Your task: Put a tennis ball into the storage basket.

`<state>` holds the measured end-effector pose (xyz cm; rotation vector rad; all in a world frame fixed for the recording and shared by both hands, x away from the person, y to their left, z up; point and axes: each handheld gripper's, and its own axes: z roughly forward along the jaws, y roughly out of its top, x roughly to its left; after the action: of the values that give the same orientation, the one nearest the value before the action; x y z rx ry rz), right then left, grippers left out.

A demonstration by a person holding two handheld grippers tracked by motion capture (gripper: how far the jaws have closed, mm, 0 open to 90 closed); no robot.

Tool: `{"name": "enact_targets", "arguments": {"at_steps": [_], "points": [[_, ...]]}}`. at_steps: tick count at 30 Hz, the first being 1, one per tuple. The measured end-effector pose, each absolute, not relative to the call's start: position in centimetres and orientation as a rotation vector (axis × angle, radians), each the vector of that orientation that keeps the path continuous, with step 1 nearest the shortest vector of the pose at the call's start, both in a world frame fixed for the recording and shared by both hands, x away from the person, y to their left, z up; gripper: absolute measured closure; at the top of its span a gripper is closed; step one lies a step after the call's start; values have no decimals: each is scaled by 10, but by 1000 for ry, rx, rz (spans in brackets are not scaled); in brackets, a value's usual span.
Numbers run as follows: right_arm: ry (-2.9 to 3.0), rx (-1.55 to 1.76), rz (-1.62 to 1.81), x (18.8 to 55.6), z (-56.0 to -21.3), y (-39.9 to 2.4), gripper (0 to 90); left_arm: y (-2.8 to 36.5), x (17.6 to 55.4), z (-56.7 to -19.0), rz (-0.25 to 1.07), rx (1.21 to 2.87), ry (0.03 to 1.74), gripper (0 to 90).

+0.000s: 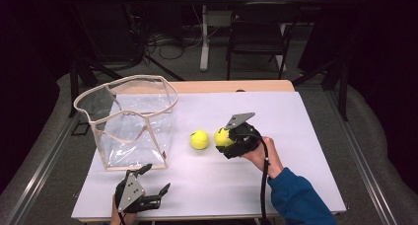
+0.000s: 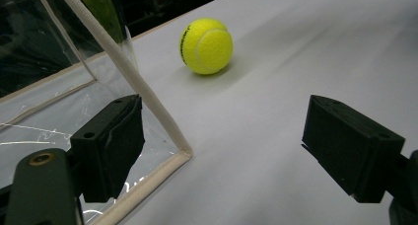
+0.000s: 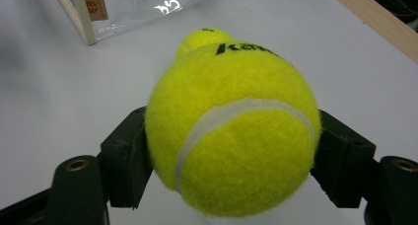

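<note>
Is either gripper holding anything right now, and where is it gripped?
The right gripper holds a tennis ball, one jaw pressed on each opposite side across its middle. The left gripper is open and holds nothing.

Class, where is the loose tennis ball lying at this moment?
In the high view, the loose tennis ball lies mid-table, between the clear bag on its left and the held ball on its right.

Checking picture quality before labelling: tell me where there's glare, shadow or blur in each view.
High view: dark room, lit white table, soft overall. Left gripper view: sharp ball with a faint shadow, white glints on the clear bag. Right gripper view: held ball near the lens, glare on the bag behind.
</note>
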<state>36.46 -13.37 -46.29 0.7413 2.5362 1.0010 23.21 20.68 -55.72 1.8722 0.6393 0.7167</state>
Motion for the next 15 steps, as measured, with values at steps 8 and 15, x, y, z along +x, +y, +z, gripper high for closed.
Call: {"name": "enact_targets", "arguments": {"at_steps": [8,15], "points": [[2534,729,1004,369,-456,-133,259,207,232,-557,720,1872,638,161],[2533,723,1007,373,-450,-130,259,207,232,-557,720,1872,638,161]]}}
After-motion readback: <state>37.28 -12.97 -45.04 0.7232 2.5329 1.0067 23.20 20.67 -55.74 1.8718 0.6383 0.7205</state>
